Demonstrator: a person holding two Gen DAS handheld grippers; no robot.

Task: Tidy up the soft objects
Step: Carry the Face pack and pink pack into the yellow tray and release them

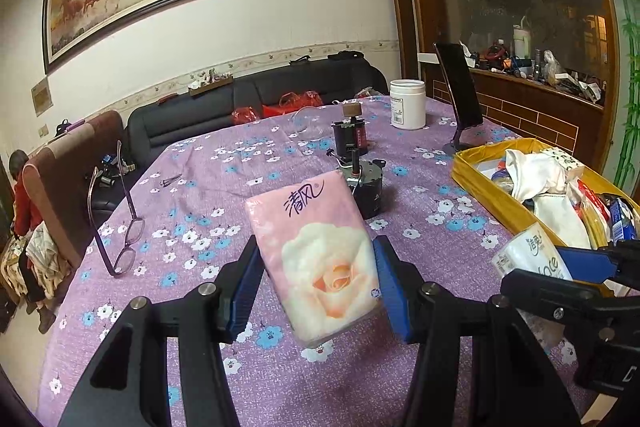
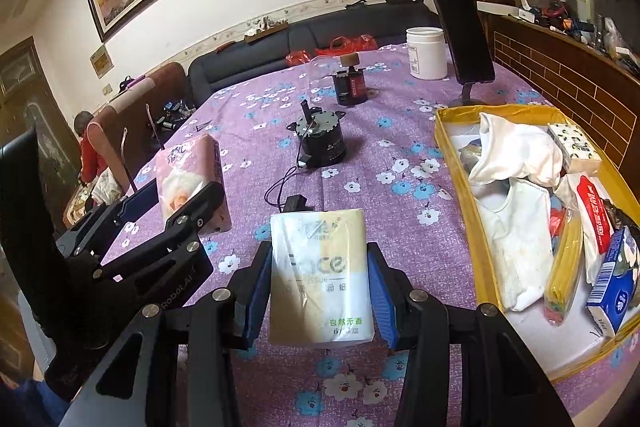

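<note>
Two tissue packs are lifted off the bench (image 2: 360,163): the left tongs (image 1: 316,281) clamp the pink pack (image 1: 316,251), the right tongs (image 2: 318,297) clamp the white pack (image 2: 320,275). Several soft things already lie in the yellow tray (image 2: 448,143); I judge these two packs still need placing there.

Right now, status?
Left tool clamps pink tissue pack. Right tool clamps white tissue pack. Yellow box alongside, nothing blocking.

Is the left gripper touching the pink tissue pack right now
Touching: the left wrist view shows both blue pads of the left gripper pressed against the pink tissue pack.
</note>
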